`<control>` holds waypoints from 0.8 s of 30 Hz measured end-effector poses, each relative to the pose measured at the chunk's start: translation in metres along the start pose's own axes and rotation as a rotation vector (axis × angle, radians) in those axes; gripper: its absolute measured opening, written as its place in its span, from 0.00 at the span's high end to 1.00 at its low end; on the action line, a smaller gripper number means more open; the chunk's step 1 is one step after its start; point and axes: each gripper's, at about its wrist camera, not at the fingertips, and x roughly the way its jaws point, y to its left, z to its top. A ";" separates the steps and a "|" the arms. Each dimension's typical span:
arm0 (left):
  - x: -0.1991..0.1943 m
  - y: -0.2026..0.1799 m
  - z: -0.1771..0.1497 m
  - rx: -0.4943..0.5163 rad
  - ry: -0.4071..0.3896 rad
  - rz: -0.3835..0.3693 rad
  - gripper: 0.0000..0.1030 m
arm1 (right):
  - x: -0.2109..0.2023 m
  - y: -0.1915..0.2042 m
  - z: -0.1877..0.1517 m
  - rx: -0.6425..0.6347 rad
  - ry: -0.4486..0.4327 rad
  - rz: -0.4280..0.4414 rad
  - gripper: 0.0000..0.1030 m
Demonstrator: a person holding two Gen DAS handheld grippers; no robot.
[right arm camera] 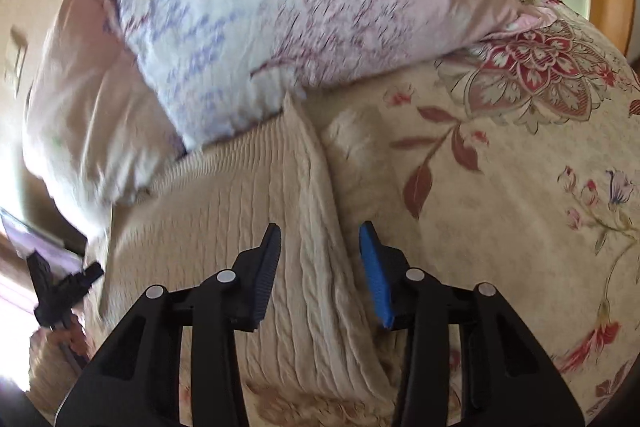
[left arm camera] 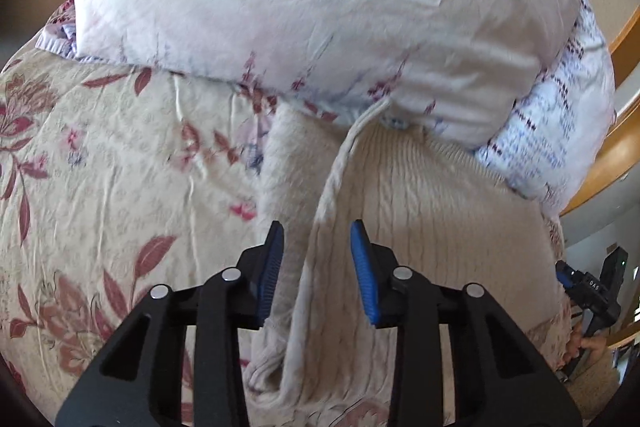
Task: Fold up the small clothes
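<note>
Both jaws apart: left gripper [left arm camera: 317, 267] straddles cable-knit sweater [left arm camera: 432, 211] edge, right gripper [right arm camera: 320, 267] its fold; closing shallow, you'll snag one layer.

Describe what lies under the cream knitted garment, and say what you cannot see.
The cream knitted garment lies on a floral bedspread, visible around its edges. Its far end reaches the pillow. The bedspread directly beneath it is covered, so anything there is hidden.
</note>
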 end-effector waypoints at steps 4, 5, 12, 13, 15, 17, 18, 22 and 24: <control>0.002 0.000 -0.013 0.023 0.024 0.025 0.72 | 0.006 0.012 -0.010 -0.074 0.033 -0.031 0.69; 0.003 -0.001 -0.015 0.032 0.032 0.034 0.76 | 0.007 0.014 -0.012 -0.090 0.038 -0.041 0.83; -0.004 -0.005 -0.017 0.033 0.042 0.020 0.93 | -0.005 0.023 -0.020 -0.090 0.002 -0.070 0.89; -0.005 -0.005 -0.017 0.032 0.042 0.015 0.93 | -0.008 0.022 -0.021 -0.082 -0.006 -0.067 0.89; -0.010 0.000 -0.020 0.020 0.043 -0.003 0.93 | -0.012 0.021 -0.024 -0.073 -0.012 -0.068 0.89; -0.011 0.006 -0.022 0.005 0.044 -0.009 0.93 | -0.010 0.019 -0.025 -0.074 -0.003 -0.093 0.89; -0.009 0.009 -0.023 -0.002 0.046 -0.008 0.93 | -0.009 0.017 -0.026 -0.074 0.003 -0.105 0.89; -0.004 0.007 -0.024 0.005 0.040 0.014 0.90 | 0.008 0.021 -0.027 -0.094 0.032 -0.176 0.88; -0.004 0.004 -0.024 0.007 0.039 0.018 0.89 | 0.010 0.030 -0.026 -0.131 0.039 -0.216 0.84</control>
